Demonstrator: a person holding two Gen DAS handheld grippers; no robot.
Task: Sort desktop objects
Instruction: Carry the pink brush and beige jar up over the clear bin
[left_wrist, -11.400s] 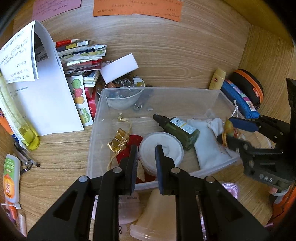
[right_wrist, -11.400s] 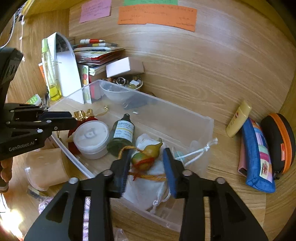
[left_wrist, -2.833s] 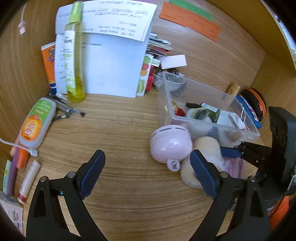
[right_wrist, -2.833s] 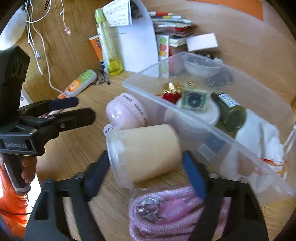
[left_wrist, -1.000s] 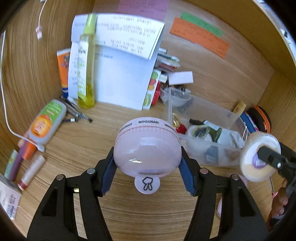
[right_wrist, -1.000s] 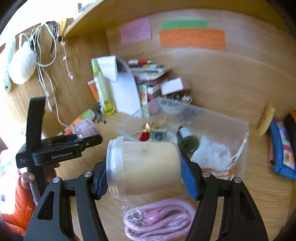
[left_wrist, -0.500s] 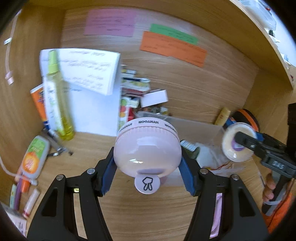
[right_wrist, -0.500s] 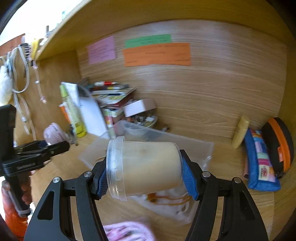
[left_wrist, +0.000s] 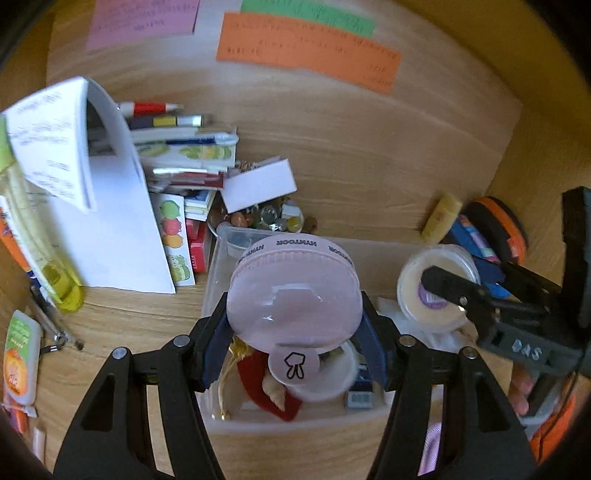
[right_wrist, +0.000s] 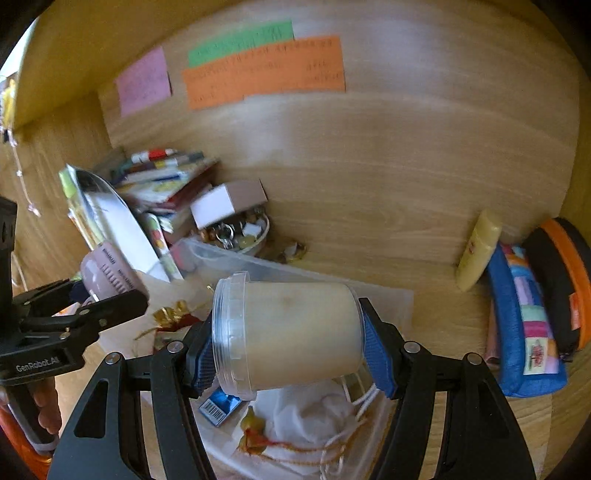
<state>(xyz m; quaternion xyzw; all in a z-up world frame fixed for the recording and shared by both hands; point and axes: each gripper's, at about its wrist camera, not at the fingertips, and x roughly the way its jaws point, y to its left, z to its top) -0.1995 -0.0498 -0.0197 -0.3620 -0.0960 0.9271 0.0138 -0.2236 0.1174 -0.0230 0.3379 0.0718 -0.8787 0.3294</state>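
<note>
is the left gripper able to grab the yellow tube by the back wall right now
Probably not: the left gripper is already shut on the pink fan, and the right gripper with its jar sits toward the yellow tube.

Fan (left_wrist: 293, 295) left of jar (left_wrist: 437, 288), above bin (left_wrist: 295, 419)

Pink fan (left_wrist: 293, 291) in left gripper (left_wrist: 293, 354)

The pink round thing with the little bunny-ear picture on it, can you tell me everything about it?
The pink round thing is a smooth, shiny pale-pink plastic dome. A ribbed band circles its top edge with dark letters printed on it. A small round tab with a black two-ear outline sticks out at the bottom. The left gripper holds it in the air, one blue-padded finger pressing each side, above the clear plastic box. From the right wrist view it shows side-on, ribbed.
</note>
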